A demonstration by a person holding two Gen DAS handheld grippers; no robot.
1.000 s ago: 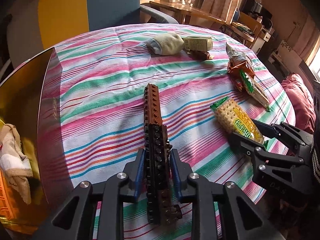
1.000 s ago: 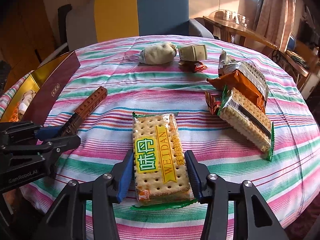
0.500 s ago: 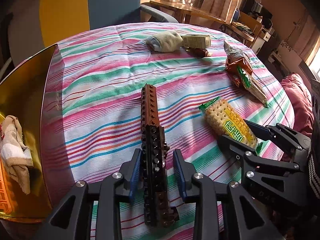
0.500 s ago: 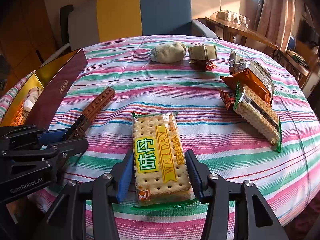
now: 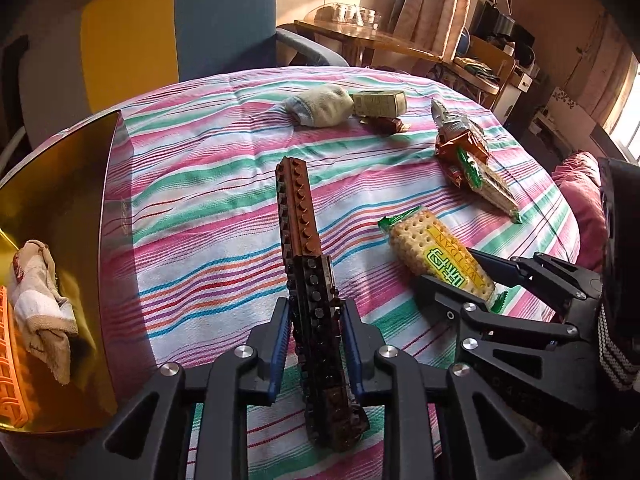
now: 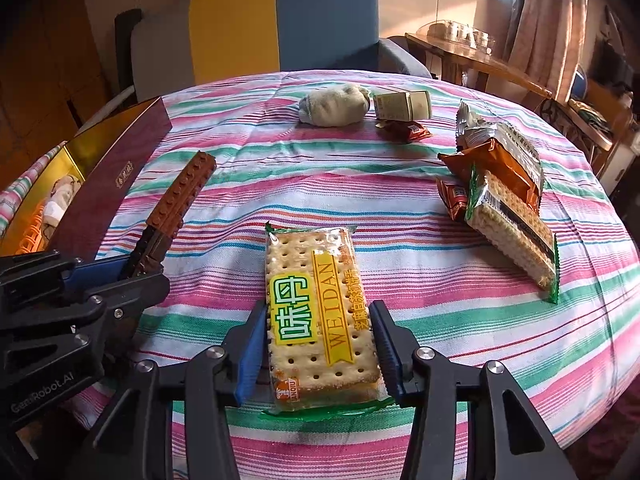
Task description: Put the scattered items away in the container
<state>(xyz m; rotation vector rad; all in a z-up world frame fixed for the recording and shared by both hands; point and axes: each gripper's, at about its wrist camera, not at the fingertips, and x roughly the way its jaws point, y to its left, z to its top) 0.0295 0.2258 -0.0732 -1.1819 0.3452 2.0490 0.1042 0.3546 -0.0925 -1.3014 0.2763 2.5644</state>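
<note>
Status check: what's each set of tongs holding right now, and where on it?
Left tongs: shut on the brick bar, at its dark near half. Right tongs: clamped on the cracker pack, across its long sides near the close end.

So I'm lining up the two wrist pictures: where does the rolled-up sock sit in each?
Left wrist view: the rolled-up sock lies at upper centre, on the far side of the striped cloth, just left of the small green box.
Right wrist view: the rolled-up sock is again at upper centre, far side, left of the same box.
Shared landmark: the yellow and blue chair behind the table.
</note>
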